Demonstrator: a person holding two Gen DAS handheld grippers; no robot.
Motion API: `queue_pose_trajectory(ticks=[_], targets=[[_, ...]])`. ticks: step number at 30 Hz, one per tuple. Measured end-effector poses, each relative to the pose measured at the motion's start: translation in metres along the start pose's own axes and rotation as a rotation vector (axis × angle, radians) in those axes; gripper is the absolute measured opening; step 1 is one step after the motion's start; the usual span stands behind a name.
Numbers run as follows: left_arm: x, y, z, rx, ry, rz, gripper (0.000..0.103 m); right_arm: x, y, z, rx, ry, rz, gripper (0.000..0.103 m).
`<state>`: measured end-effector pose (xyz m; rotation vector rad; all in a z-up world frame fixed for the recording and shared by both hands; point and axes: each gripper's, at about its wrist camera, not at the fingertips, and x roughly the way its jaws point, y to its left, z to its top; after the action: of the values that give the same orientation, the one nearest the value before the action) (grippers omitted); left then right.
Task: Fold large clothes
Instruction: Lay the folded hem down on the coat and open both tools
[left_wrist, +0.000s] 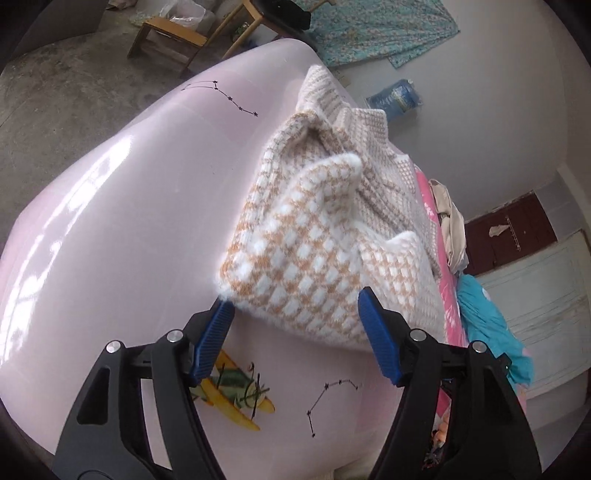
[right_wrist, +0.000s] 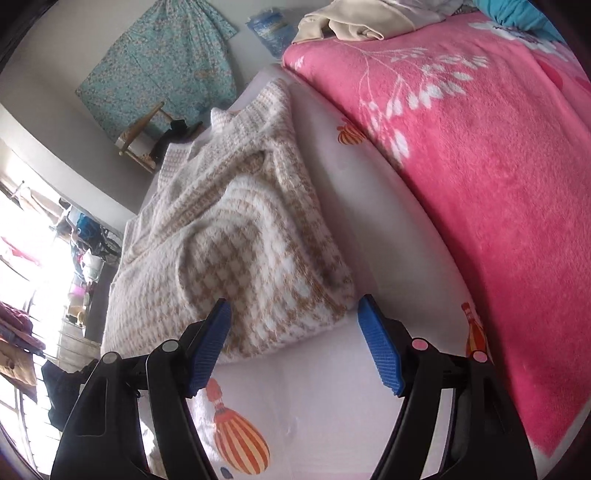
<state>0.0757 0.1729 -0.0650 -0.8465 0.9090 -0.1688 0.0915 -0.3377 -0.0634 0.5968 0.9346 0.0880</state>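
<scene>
On the pale pink bed sheet (left_wrist: 122, 206), checked knit sweater (left_wrist: 310, 236) lies bunched, left claw (left_wrist: 295, 325) and right claw (right_wrist: 291, 325) both wide and empty; risk: soft folds slump or slide off-square when regripped.

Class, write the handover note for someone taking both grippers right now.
Left gripper: open, holding nothing, jaws either side of the near edge of the sweater.
Right gripper: open, holding nothing, at the sweater's near corner.
Sweater lies on the pale pink sheet, beside the pink blanket.
Done: partly folded, bunched layers on top.
Left: flatten and finish folding.
</scene>
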Motion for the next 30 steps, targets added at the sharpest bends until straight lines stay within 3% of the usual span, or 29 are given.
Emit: queue_pose_trajectory(ticks=[2, 5, 6, 7, 8, 10, 13, 18, 22, 27, 28, 30], targets=[[0.003, -0.006, 0.002, 0.011, -0.047, 0.016, 0.063, 0.009, 0.006, 0.005, -0.014, -0.036, -0.028, 0.069], [0.008, -0.020, 0.001, 0.102, -0.126, 0.141, 0.052, 0.023, 0.026, 0.007, -0.127, -0.094, -0.128, 0.061], [0.011, -0.027, 0.001, 0.143, -0.142, 0.201, 0.049, 0.025, 0.033, 0.006, -0.170, -0.109, -0.174, 0.046], [0.014, -0.034, 0.001, 0.188, -0.150, 0.269, 0.036, 0.028, 0.038, 0.007, -0.203, -0.115, -0.198, 0.030], [0.018, -0.041, -0.001, 0.233, -0.151, 0.326, 0.023, 0.027, 0.041, 0.008, -0.221, -0.118, -0.197, 0.025], [0.009, -0.055, -0.006, 0.302, -0.184, 0.342, 0.015, 0.014, 0.046, 0.010, -0.238, -0.149, -0.179, 0.019], [-0.020, -0.082, -0.018, 0.414, -0.260, 0.362, 0.013, -0.018, 0.058, 0.010, -0.287, -0.221, -0.167, 0.014], [-0.058, -0.109, -0.032, 0.482, -0.267, 0.316, 0.012, -0.060, 0.070, 0.008, -0.322, -0.255, -0.134, 0.013], [-0.087, -0.101, -0.048, 0.473, -0.186, 0.289, 0.013, -0.093, 0.060, -0.006, -0.321, -0.223, -0.109, 0.014], [-0.074, -0.035, -0.057, 0.323, -0.006, 0.366, 0.024, -0.063, 0.009, -0.021, -0.207, 0.045, -0.104, 0.024], [-0.075, -0.023, -0.056, 0.284, 0.005, 0.397, 0.023, -0.058, -0.001, -0.023, -0.185, 0.083, -0.152, 0.029], [-0.089, -0.005, -0.051, 0.221, -0.011, 0.399, 0.024, -0.065, -0.012, -0.022, -0.150, 0.083, -0.168, 0.041]])
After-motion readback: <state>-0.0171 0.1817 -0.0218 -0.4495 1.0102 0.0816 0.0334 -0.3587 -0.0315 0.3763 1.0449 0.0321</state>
